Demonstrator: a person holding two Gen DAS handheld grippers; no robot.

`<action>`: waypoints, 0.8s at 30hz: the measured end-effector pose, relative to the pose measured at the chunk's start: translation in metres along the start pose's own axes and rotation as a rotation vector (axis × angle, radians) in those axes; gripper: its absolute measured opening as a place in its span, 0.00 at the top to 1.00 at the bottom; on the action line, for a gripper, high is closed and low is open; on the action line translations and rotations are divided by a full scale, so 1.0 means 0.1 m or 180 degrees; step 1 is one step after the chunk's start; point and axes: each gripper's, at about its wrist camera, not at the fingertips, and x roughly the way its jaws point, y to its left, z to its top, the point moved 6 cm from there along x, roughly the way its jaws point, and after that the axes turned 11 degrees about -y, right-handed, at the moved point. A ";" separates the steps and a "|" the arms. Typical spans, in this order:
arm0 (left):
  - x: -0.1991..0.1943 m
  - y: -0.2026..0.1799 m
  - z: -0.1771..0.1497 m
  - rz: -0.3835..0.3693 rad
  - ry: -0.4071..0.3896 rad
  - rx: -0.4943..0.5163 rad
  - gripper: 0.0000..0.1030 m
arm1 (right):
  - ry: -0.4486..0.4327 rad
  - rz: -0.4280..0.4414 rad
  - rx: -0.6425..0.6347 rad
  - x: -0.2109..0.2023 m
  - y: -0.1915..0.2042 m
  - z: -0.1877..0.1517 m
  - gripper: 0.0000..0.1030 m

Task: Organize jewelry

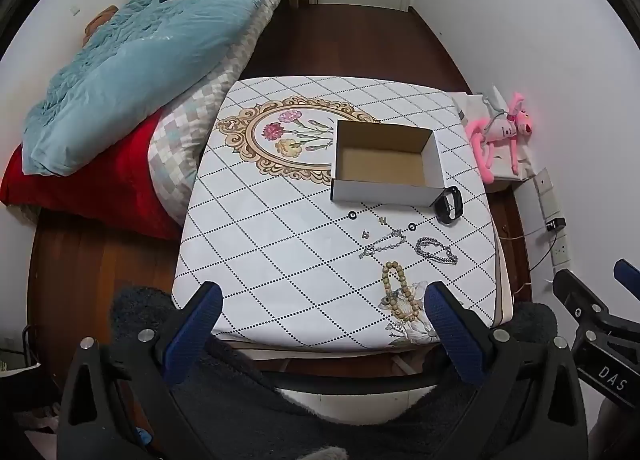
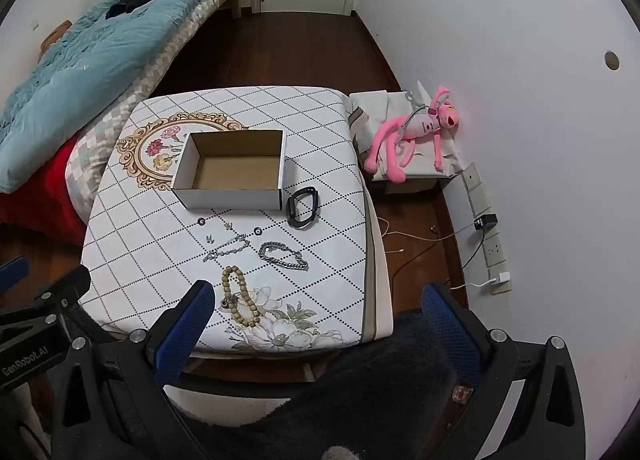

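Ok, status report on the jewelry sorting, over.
Left hand-held gripper and right hand-held gripper open, holding nothing. Cardboard box empty; bead bracelet, chains, black band on the table. Nothing in the way.

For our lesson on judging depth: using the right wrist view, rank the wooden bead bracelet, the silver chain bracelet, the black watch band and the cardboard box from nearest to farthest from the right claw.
1. Wooden bead bracelet, near table edge, between the right claw's fingers.
2. Silver chain bracelet, mid-table.
3. Black watch band, by the box's right corner.
4. Cardboard box, farthest back.
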 end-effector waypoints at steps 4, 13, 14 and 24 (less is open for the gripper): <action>0.01 -0.01 0.00 0.0004 -0.0007 0.0017 0.00 | 0.0005 0.0006 0.0010 0.00 -0.01 0.00 0.00; -0.07 -0.05 0.09 -0.0003 -0.0054 0.0033 0.00 | -0.0029 -0.0020 0.0014 -0.05 -0.01 0.01 0.00; -0.08 -0.05 0.09 -0.0007 -0.0060 0.0034 0.00 | -0.0033 -0.0021 0.0013 -0.06 0.00 0.02 0.00; -0.09 -0.05 0.09 -0.0020 -0.0078 0.0022 0.00 | -0.0065 -0.0009 0.0000 -0.07 -0.01 0.05 0.00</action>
